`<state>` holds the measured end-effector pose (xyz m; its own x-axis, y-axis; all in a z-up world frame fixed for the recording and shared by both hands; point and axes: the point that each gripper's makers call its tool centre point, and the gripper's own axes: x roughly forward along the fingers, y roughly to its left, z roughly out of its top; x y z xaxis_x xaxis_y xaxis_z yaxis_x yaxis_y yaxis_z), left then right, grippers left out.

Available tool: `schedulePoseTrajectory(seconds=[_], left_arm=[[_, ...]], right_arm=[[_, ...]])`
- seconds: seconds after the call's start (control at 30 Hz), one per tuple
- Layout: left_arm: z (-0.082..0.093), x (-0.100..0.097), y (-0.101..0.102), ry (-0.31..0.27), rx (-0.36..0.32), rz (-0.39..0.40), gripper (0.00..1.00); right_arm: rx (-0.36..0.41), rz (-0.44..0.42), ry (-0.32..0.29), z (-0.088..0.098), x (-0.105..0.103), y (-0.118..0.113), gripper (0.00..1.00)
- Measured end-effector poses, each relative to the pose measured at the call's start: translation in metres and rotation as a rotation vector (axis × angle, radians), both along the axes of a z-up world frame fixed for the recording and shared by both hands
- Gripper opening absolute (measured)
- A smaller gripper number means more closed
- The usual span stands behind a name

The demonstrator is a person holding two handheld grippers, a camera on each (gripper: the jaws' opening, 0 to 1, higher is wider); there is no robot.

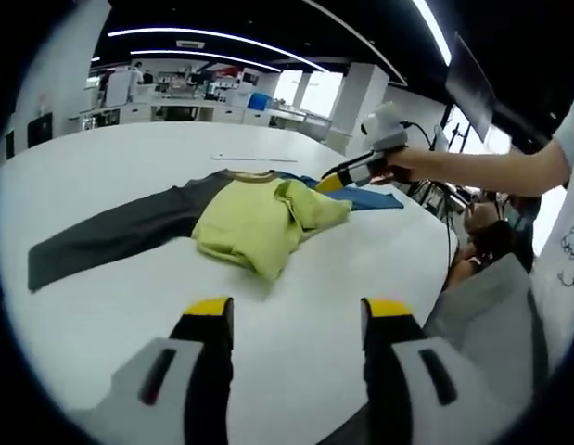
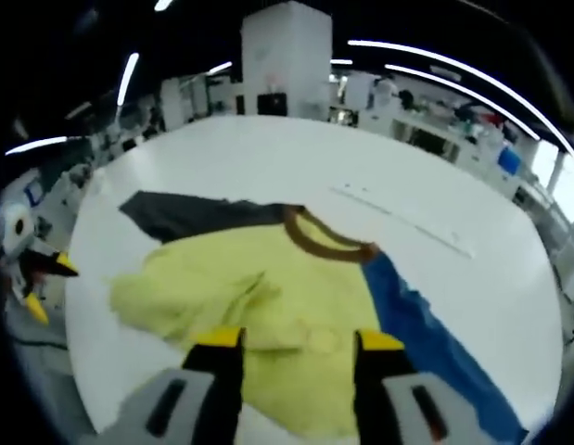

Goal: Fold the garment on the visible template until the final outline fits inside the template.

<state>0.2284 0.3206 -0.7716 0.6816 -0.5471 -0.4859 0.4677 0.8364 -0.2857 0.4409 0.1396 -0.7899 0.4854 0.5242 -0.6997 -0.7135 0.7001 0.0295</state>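
The left gripper view looks low across the worktop (image 1: 101,176) from well back; the right gripper view hangs close above. Both share the garment (image 1: 259,218) at frame centre.

garment (image 1: 254,218): soft matt cloth, creased, ahead of left gripper | table (image 1: 129,153): smooth white surface, faint sheen | left gripper (image 1: 299,311): hard plastic, black with yellow tips, slightly glossy

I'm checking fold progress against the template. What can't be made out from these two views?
- Template: no outline can be made out on the white table in either view; the garment may cover it.
- Blue sleeve: cut off at the right gripper view's lower edge.
- Right gripper in the left gripper view: too small to tell whether it grips cloth.
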Motion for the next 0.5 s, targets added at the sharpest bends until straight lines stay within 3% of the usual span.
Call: schedulePoseTrajectory(seconds=[0.23,0.5], left_arm=[[-0.004,0.002,-0.004,0.001,0.018,-0.019,0.51],[-0.006,0.006,-0.009,0.009,0.021,-0.044,0.52]], right_arm=[[0.056,0.031,-0.009,0.008,-0.020,0.008,0.67],[0.088,0.049,0.019,0.004,-0.040,0.016,0.62]])
